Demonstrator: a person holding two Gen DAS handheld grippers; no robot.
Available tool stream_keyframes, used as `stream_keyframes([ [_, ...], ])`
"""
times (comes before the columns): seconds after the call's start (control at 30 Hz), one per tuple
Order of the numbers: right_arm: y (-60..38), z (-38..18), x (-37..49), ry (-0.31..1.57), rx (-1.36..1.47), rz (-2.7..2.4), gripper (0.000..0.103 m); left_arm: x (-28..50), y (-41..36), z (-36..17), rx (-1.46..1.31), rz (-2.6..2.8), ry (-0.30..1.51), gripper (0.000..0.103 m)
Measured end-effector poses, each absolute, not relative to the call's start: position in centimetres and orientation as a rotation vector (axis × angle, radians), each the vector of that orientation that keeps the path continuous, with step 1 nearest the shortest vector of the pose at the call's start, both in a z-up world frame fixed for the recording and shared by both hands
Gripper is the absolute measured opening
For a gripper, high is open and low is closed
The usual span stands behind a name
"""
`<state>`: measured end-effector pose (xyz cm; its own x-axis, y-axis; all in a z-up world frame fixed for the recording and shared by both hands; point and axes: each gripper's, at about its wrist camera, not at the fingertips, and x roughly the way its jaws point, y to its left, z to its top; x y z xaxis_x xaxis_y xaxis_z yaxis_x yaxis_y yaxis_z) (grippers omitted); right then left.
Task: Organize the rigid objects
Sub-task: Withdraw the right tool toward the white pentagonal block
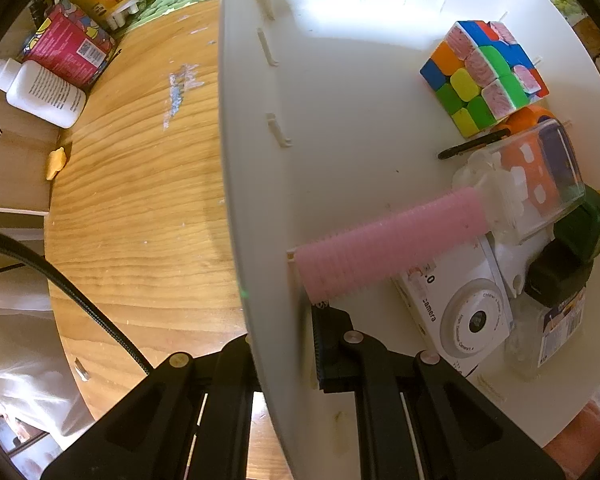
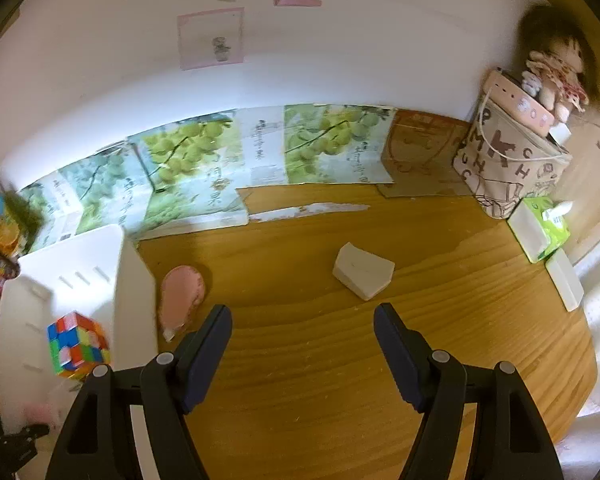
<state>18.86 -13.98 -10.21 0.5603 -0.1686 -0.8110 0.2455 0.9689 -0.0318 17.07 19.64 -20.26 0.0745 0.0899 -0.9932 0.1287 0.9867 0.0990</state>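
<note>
One white bin (image 1: 340,80) is pinched at its wall by the left tool (image 1: 300,344), pressed together. Inside are counted one cube (image 1: 480,76), one pink roller (image 1: 392,244), one toy camera (image 1: 464,316). The right tool (image 2: 302,340) is spread, empty, above the tabletop (image 2: 300,380); one white block (image 2: 363,270) and one pink item (image 2: 180,296) lie there.

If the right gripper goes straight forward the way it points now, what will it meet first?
Probably the bare wooden table, just short of the white block. The right gripper is open and empty; depth is hard to judge.
</note>
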Motion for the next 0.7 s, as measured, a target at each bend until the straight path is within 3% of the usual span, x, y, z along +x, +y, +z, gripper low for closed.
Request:
stream_keyframes([
  [0.7, -18.5, -13.8, 20.7, 0.804, 0.216, -0.341, 0.075, 16.9, 19.3, -20.5, 0.185, 0.0, 1.503, 0.01],
])
